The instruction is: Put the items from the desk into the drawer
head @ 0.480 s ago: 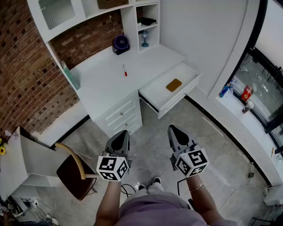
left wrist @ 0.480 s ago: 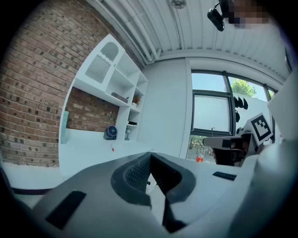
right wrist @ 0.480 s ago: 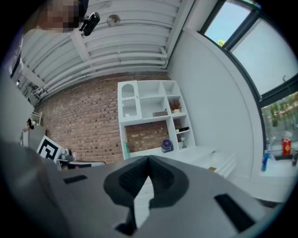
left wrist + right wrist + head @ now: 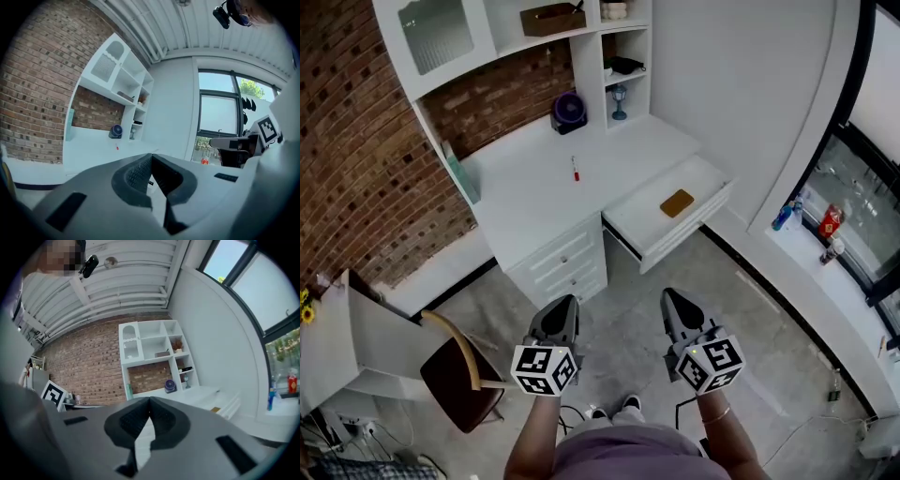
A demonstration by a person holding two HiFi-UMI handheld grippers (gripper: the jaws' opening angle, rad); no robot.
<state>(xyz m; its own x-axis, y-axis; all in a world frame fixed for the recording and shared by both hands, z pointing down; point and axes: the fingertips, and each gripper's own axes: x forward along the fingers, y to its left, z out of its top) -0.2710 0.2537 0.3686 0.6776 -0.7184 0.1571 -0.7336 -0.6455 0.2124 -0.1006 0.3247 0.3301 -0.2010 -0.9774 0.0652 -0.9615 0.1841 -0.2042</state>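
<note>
Desk (image 4: 534, 202): one pen (image 4: 576, 169); drawer (image 4: 645, 218): one brown item (image 4: 677, 202)

My head camera looks steeply down on the desk (image 4: 534, 192) from well back. Cameras on my left gripper (image 4: 563, 305) and right gripper (image 4: 673, 298) face it low, across its front edge, from afar. All three views share its top and back edge.

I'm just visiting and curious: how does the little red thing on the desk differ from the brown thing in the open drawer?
The red thing is a thin stick, perhaps a pen; the brown thing is a flat, rounded rectangle. The red thing lies on the desk top; the brown thing lies inside the open drawer. The brown thing looks broader than the red thing. Both lie flat, untouched.
</note>
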